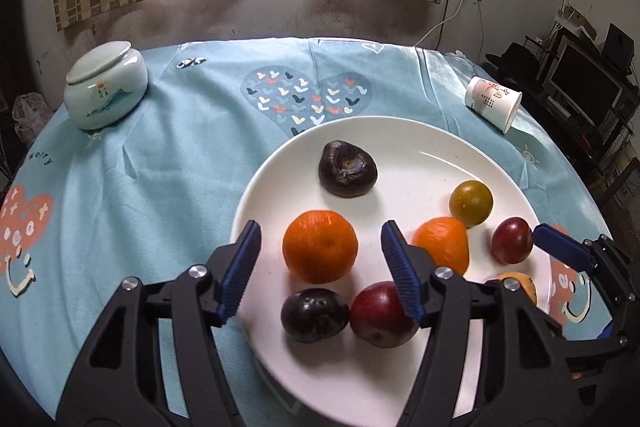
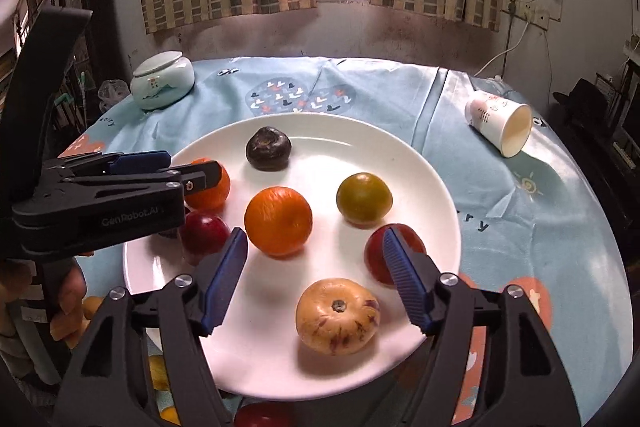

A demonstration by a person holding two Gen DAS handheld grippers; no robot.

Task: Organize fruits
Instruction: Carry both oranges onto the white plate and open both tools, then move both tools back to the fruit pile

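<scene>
A white plate (image 1: 400, 379) (image 2: 420, 187) holds several fruits. In the left wrist view my left gripper (image 1: 320, 267) is open, its blue fingers either side of an orange (image 1: 320, 247), empty. Near it lie a dark plum (image 1: 314, 315), a red plum (image 1: 380, 315), a second orange (image 1: 444, 243), a green fruit (image 1: 471, 202), a red fruit (image 1: 512, 239) and a dark wrinkled fruit (image 1: 347, 169). My right gripper (image 2: 316, 275) is open and empty above the plate's near part, between an orange (image 2: 278, 221) and a pale yellow fruit (image 2: 338, 315).
A lidded ceramic jar (image 1: 105, 90) (image 2: 162, 79) stands at the back left of the blue tablecloth. A paper cup (image 1: 494, 103) (image 2: 500, 127) lies on its side at the back right. More fruit (image 2: 262, 415) shows below the plate's near edge.
</scene>
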